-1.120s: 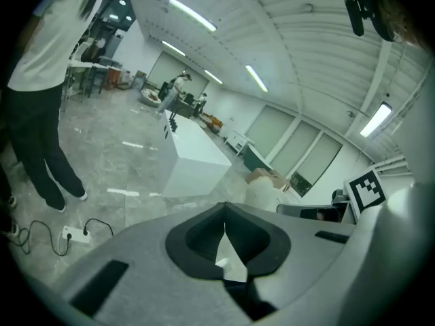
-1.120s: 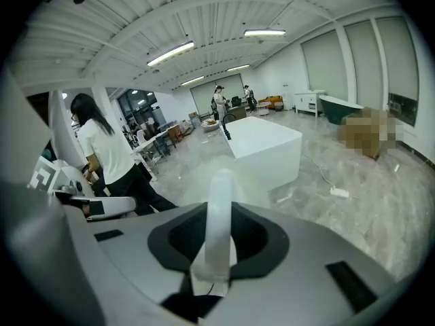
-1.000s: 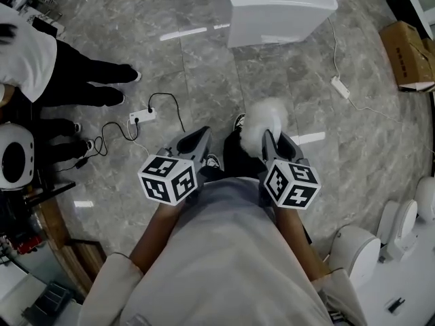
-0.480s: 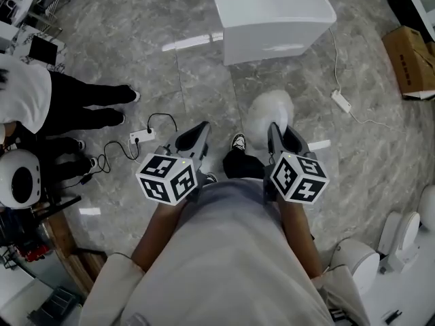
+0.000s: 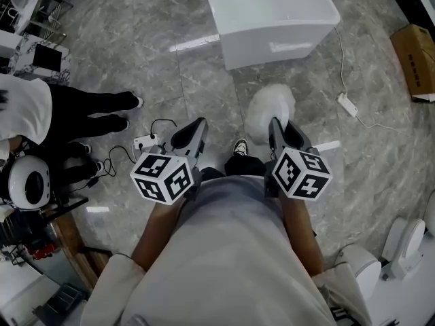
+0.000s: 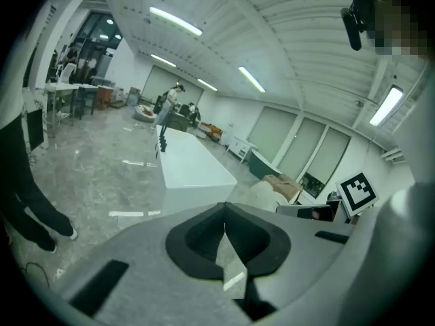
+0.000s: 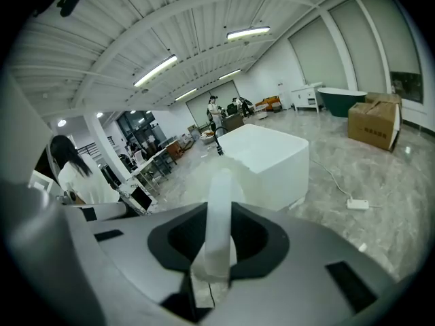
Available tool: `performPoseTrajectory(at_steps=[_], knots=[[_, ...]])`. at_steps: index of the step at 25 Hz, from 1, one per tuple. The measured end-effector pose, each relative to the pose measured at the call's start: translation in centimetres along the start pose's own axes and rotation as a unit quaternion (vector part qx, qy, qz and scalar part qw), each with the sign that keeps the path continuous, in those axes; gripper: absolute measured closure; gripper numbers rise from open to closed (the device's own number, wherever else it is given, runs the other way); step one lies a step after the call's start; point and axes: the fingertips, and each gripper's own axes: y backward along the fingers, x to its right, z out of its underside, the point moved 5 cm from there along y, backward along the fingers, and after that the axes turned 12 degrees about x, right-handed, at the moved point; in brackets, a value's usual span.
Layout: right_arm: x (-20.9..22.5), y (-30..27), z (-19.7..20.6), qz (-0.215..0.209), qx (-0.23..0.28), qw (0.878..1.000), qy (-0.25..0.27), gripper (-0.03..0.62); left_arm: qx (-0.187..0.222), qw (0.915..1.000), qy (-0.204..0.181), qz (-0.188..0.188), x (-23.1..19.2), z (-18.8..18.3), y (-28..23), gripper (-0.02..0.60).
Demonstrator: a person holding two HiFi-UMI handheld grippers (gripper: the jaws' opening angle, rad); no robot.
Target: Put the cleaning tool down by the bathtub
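Bathtub [image 5: 272, 19] getting closer; right gripper [image 5: 277, 126] clamping white duster [image 5: 269, 106] by handle, left gripper [image 5: 196, 128] sitting jaws together, nothing between.

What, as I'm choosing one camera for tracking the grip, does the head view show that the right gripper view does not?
Head view only: the wearer's shoe, a bystander's shoes and a black-cabled power strip. Right gripper view only: the jaws of the right gripper closed on the cleaning tool handle, plus ceiling lights. Both: the white bathtub and cardboard box ahead.
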Motion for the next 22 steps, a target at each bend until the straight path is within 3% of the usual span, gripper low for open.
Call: performPoseTrajectory(at_steps=[13,22], knots=[[1.9,-1.7,-0.6,-0.028,-0.002,0.999,-0.026,0.511,-0.036,0.9992,-0.009,-0.013,1.3,0.5,-2.2,0.577],[1.7,-4.0,-1.1,-0.023,-0.002,0.999,-0.027,0.511,-0.038,0.9992,-0.005,-0.001,-0.7,-0.6,-4.2,0.577]])
